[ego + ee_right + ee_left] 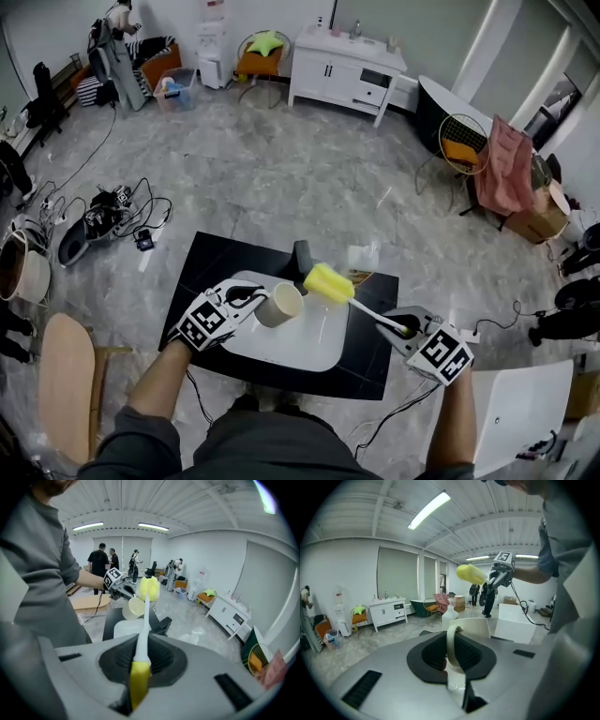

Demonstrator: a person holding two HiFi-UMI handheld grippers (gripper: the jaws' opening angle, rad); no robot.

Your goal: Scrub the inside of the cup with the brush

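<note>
The left gripper pinched the cup by its handle above the tray's far-left corner. The right gripper clamped the brush. Its sponge sat beside the rim, so an off-centre push could twist the cup loose.

In the left gripper view the cup shows only its handle and outer wall; its inside is hidden. The brush handle's end vanishes between the jaws of the right gripper. A blurred pale thing at the bench edge is perhaps a bottle.
</note>
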